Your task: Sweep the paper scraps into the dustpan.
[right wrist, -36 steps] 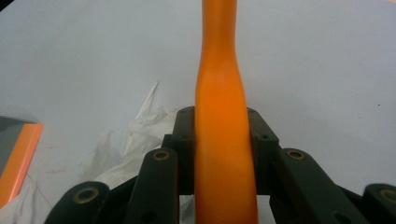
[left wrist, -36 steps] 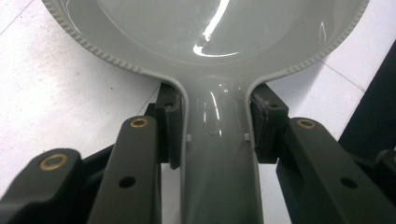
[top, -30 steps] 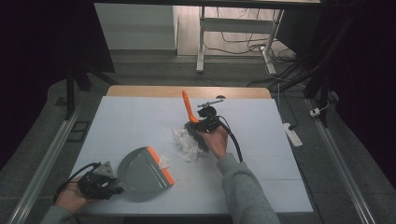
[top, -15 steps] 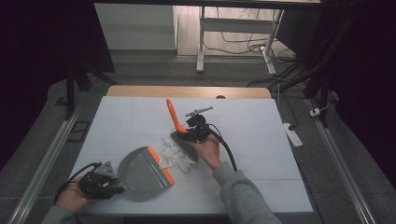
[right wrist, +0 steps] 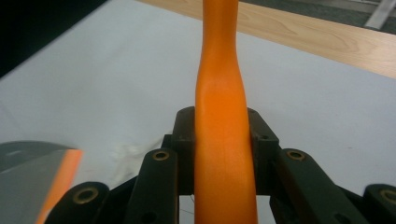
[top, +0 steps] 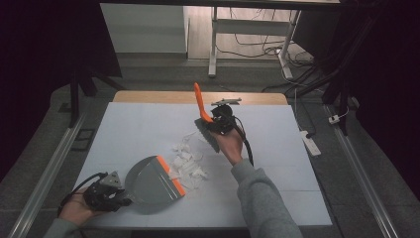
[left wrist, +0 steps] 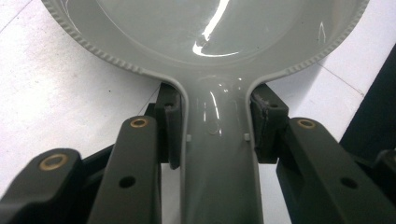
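Currently, the brush [top: 207,128] sits farther from the dustpan [top: 148,181] than it did 0.5 s ago: the right claw [top: 218,124] has carried it back toward the far side of the bench [top: 277,148], behind the paper scraps [top: 187,161]. This likely marks the reset before a further sweep stroke; the scraps lie between the brush bristles and the orange lip of the dustpan, some touching that lip, none visibly inside the pan.

Right claw: clamped on the orange brush handle [right wrist: 223,140], both jaws pressed against its sides. The handle rises tilted away from the person, bristles down near the bench surface. The forearm reaches forward across the bench, wrist bent slightly.

Left claw [top: 106,191]: clamped on the grey dustpan handle [left wrist: 217,163], 1 jaw on each side. The pan lies flat ahead of this claw, mouth facing the scraps. The hand rests low at the near bench edge, as before.
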